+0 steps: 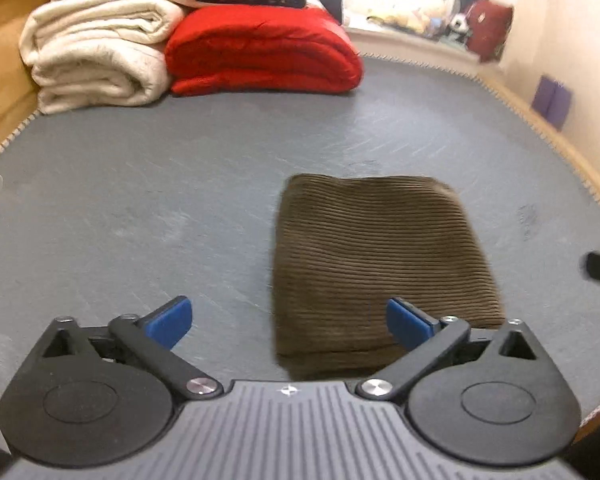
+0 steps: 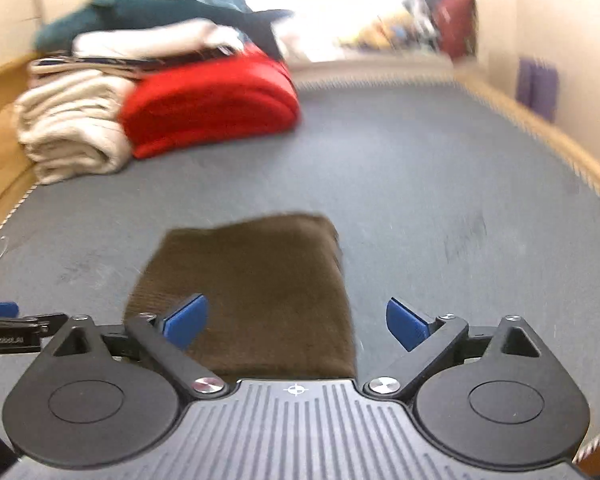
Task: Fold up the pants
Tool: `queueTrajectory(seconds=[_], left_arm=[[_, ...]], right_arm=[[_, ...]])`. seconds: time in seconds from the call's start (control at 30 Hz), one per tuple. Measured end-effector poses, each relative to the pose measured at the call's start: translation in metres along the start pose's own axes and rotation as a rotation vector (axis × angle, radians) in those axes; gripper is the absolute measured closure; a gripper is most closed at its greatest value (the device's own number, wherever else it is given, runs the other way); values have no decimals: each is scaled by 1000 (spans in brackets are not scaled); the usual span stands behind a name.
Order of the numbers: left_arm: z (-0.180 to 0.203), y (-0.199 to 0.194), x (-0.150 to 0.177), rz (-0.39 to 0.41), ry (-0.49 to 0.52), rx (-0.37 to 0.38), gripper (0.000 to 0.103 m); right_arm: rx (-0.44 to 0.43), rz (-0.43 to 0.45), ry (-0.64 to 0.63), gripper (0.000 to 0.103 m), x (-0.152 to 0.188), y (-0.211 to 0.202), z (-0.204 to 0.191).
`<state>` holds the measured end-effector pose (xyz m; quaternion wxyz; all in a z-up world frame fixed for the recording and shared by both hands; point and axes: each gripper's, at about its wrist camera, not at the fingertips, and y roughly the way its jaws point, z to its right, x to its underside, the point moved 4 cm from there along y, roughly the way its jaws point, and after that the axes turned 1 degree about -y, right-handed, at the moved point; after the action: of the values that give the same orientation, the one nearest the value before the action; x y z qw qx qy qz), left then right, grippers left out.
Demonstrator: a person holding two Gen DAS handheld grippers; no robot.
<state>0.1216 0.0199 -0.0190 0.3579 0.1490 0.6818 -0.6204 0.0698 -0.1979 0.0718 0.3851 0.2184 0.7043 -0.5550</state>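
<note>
Left gripper (image 1: 288, 320) wide, empty | right gripper (image 2: 296, 322) wide, empty | ribbed brown corduroy pants (image 1: 380, 264) folded rectangular

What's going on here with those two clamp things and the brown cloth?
A person is folding pants by hand with two gripping tools. The brown corduroy pants lie folded into a compact rectangle on the grey mat. The left gripper and right gripper both stand wide open above the near edge of the bundle, holding nothing. Folded cream blankets and a red one sit stacked at the far end.
</note>
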Motion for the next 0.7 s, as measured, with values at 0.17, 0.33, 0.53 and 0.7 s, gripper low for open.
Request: queueTrajectory(seconds=[0.17,0.33,0.53,0.7], left_arm=[[12,34,25,-159,63,-37,0],[15,51,18,-125,82,-70,0],[19,63,19,-174,-15,-16,0],[25,66,22,-184,-11,-8,0]], right_arm=[[76,-117,-29,9,40,33,-2],[58,-131,16,9,35,51,-1],[81,-210,36,9,45,72,3],[76,-222,16,9,47,73,-3]])
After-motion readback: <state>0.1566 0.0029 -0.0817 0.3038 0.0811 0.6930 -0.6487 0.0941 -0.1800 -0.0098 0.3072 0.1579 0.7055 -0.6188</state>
